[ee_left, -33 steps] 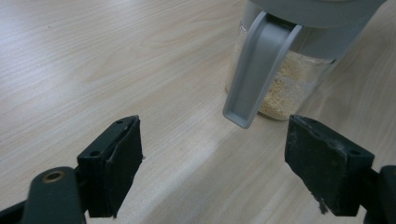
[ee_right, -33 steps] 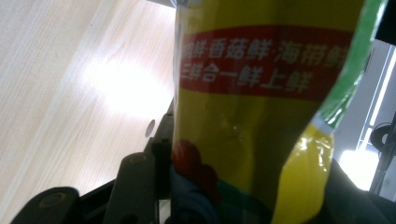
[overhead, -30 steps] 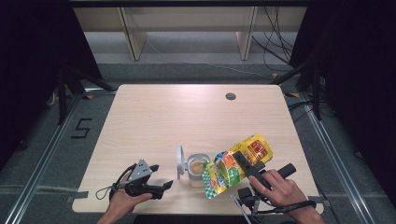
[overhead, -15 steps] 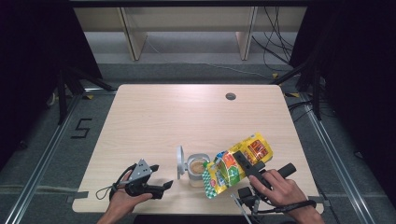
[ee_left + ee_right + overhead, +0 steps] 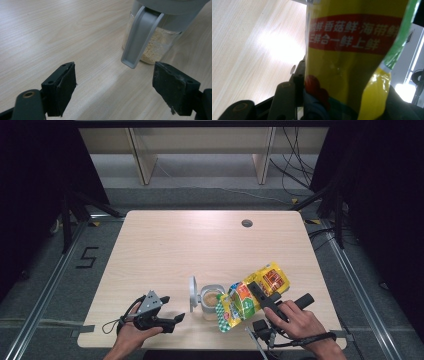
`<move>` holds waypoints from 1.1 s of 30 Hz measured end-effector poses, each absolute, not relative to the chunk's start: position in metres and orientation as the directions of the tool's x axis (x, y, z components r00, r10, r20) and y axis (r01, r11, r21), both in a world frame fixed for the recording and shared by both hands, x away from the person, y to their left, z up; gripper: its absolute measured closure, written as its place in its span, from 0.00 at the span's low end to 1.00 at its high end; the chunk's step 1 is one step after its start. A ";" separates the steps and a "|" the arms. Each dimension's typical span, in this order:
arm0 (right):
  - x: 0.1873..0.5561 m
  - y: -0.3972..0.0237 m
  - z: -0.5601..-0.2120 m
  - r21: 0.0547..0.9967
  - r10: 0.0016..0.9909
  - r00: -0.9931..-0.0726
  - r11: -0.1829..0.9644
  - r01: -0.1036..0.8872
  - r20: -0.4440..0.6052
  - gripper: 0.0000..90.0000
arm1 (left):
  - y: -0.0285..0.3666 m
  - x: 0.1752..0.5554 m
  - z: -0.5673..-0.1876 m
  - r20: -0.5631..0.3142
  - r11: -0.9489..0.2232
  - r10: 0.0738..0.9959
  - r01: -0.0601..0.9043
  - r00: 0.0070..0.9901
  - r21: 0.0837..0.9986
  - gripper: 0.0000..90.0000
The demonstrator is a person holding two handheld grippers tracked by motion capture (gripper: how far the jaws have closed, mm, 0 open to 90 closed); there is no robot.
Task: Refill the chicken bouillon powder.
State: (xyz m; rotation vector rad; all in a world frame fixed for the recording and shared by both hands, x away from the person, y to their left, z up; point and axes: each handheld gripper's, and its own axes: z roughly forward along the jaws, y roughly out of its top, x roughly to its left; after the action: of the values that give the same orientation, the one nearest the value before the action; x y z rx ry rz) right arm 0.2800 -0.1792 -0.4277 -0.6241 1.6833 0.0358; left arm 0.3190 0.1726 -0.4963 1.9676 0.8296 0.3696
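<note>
One clear glass jar (image 5: 212, 301) of beige granules is sitting open; one yellow foil pouch (image 5: 250, 295) is being clamped by the right gripper (image 5: 261, 296); the left gripper (image 5: 172, 320) is resting with jaws apart.

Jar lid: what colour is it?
Grey lid, flipped open; clearest in the left gripper view.

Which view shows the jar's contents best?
Left gripper view: the jar is close, its beige granules visible through the glass behind the grey latch. High view shows the jar small, from above, lid flipped open. Right gripper view shows the yellow bag instead.
</note>
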 end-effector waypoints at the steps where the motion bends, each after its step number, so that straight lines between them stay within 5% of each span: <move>1: 0.280 -0.179 -0.428 -0.316 -0.378 -0.075 0.852 -0.417 -0.923 0.64 | 0.173 0.319 -0.496 -0.074 -0.334 0.684 0.402 0.726 0.853 0.21; 33: 0.281 -0.185 -0.429 -0.245 -0.310 -0.095 0.876 -0.416 -0.946 0.64 | 0.173 0.319 -0.496 -0.072 -0.334 0.685 0.401 0.725 0.853 0.21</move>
State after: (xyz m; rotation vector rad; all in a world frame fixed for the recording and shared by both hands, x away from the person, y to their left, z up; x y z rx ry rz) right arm 0.2806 -0.1849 -0.4285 -0.5639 1.6947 0.0972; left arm 0.3188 0.1728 -0.4960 1.9689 0.8301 0.3733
